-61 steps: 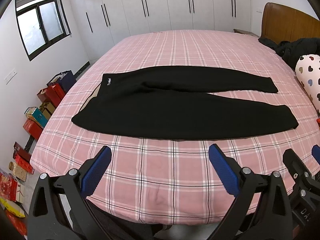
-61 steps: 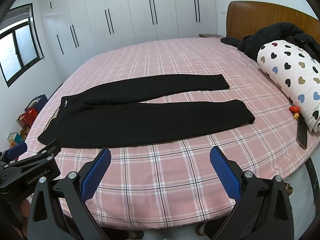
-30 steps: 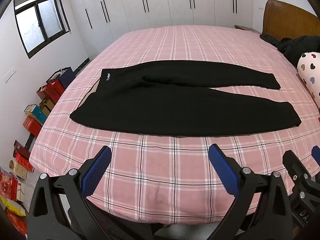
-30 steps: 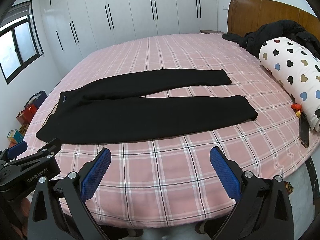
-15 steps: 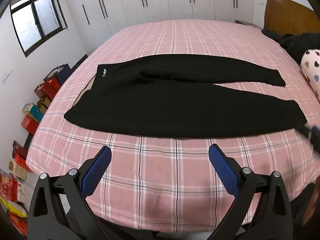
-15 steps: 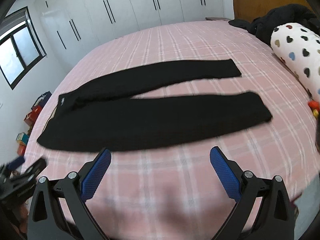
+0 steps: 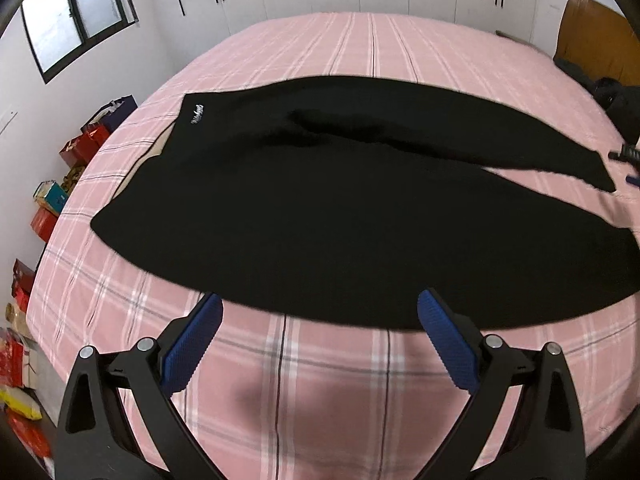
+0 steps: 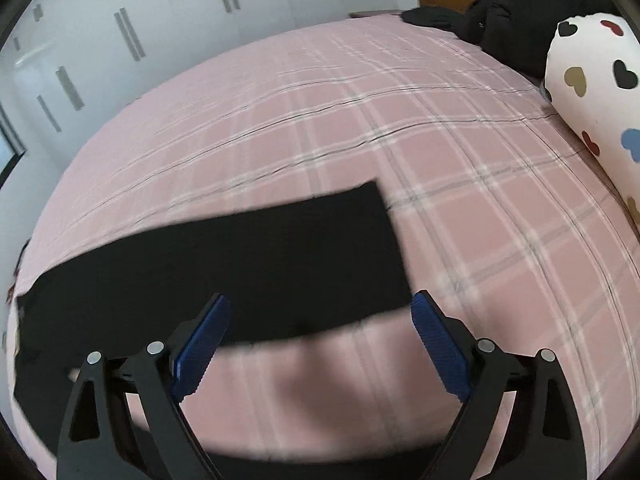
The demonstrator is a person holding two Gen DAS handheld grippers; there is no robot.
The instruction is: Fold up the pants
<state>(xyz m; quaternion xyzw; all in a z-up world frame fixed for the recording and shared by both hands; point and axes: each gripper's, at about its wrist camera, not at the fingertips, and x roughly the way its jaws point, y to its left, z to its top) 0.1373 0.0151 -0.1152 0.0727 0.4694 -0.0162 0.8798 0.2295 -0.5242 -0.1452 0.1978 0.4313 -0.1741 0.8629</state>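
Left wrist view: the bed (image 7: 360, 56), spread with a pink plaid sheet, fills the frame, and the black pants (image 7: 320, 216) lie flat across its middle, waistband toward the left of the frame, a small white label near the upper left corner of the garment, and both legs running to the right with a narrow wedge of sheet showing between them at the right. The left gripper (image 7: 318, 340) sits at the bottom centre with its jaws spread wide; its blue pads (image 7: 192, 350) reach just to the near edge of the pants, and nothing is clamped between them.

Right wrist view, blurred: one pant leg's cuff end (image 8: 360, 248) lies at centre frame on the sheet, its square hem toward the right. The right gripper (image 8: 318, 340) stands wide apart at the bottom centre, its jaws having just narrowed slightly, with the near edge of the leg between the pad tips and not pinched. A heart-print pillow (image 8: 592, 92) lies at the upper right.
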